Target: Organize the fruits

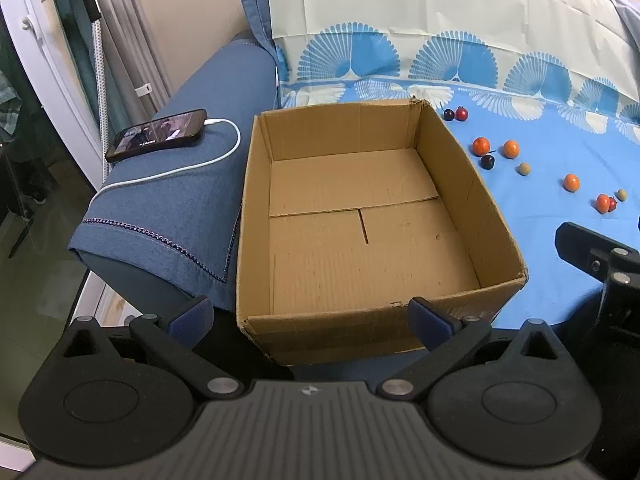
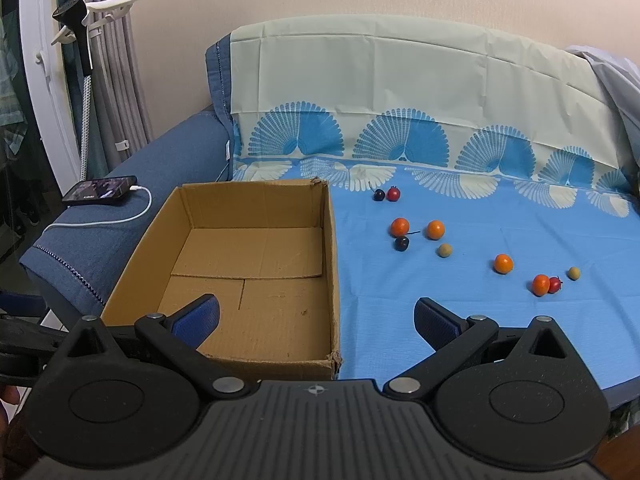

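An open, empty cardboard box [image 1: 496,220] [image 2: 332,264] stands on the sofa's blue cloth. Small fruits lie scattered to its right: orange ones [image 2: 400,227] [image 2: 503,263] [image 1: 511,149], dark cherries [image 2: 401,243] [image 1: 487,162], red ones [image 2: 393,193] [image 2: 554,285] and tan balls [image 2: 444,250] [image 1: 523,169]. My left gripper [image 1: 312,318] is open and empty, in front of the box's near wall. My right gripper [image 2: 318,318] is open and empty, over the box's near right corner, well short of the fruits. Part of the right gripper [image 1: 600,264] shows in the left wrist view.
A phone [image 1: 158,135] [image 2: 101,189] on a white charging cable [image 1: 192,166] lies on the blue sofa armrest [image 1: 168,208] left of the box. A patterned cover drapes the backrest [image 2: 400,92]. A stand and curtain [image 2: 86,92] are at far left.
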The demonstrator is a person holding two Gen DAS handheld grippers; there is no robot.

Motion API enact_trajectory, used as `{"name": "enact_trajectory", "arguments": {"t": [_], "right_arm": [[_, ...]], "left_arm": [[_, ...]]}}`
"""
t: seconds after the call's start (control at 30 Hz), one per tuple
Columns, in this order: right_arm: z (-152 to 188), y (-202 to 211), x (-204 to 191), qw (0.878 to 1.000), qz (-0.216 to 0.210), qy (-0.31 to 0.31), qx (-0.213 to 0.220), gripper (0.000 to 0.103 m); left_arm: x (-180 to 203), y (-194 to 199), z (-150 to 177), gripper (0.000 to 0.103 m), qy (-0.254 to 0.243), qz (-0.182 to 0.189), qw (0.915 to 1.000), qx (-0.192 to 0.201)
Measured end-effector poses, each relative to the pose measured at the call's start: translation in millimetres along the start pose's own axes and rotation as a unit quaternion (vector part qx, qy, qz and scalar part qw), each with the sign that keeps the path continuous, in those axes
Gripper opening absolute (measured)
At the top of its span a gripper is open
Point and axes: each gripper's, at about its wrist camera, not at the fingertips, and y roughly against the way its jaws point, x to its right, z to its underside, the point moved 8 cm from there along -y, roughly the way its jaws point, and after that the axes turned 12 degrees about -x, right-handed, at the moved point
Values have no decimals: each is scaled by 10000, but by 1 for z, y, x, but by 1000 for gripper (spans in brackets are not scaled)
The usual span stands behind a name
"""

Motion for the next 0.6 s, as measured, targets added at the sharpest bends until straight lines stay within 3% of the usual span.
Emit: {"name": "enact_trajectory", "arguments": {"t": [0.37,0.47,0.6], "right_arm": [[-9,4,11,9988,-196,-93,433,103],[-15,6,23,9986,-190,-262,411,102],[-26,11,53,9971,-46,-594,476,102]], "left_arm": [[3,12,-18,103,112,202,9997,-96],[6,27,-29,103,87,288,9993,-212],[15,61,-53,103,-7,493,9988,-62]]}}
